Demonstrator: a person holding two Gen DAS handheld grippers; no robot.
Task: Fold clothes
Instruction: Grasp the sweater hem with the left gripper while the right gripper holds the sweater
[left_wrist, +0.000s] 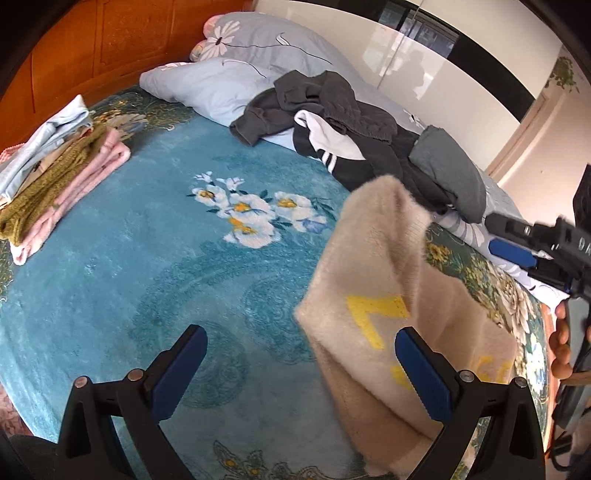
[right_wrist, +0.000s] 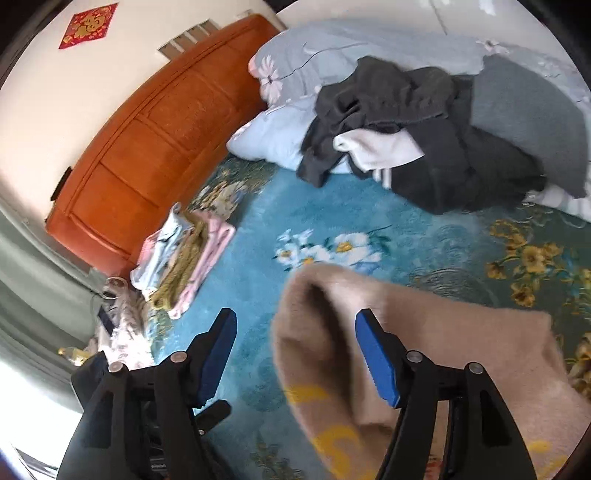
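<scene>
A folded cream fuzzy sweater (left_wrist: 373, 280) with yellow letters lies on the blue floral bedspread (left_wrist: 147, 258) at the right. It also shows in the right wrist view (right_wrist: 461, 343). My left gripper (left_wrist: 301, 354) is open and empty above the bed, its right finger over the sweater's edge. My right gripper (right_wrist: 295, 332) is open, its jaws either side of the sweater's raised folded end without closing on it. The right gripper also shows in the left wrist view (left_wrist: 517, 240), at the right edge, held by a hand.
A stack of folded clothes (left_wrist: 55, 166) in pink, olive and light blue lies at the left, near the wooden headboard (right_wrist: 147, 147). A heap of unfolded dark grey, black and white clothes (left_wrist: 351, 125) rests on pale blue pillows (left_wrist: 207, 85) at the back.
</scene>
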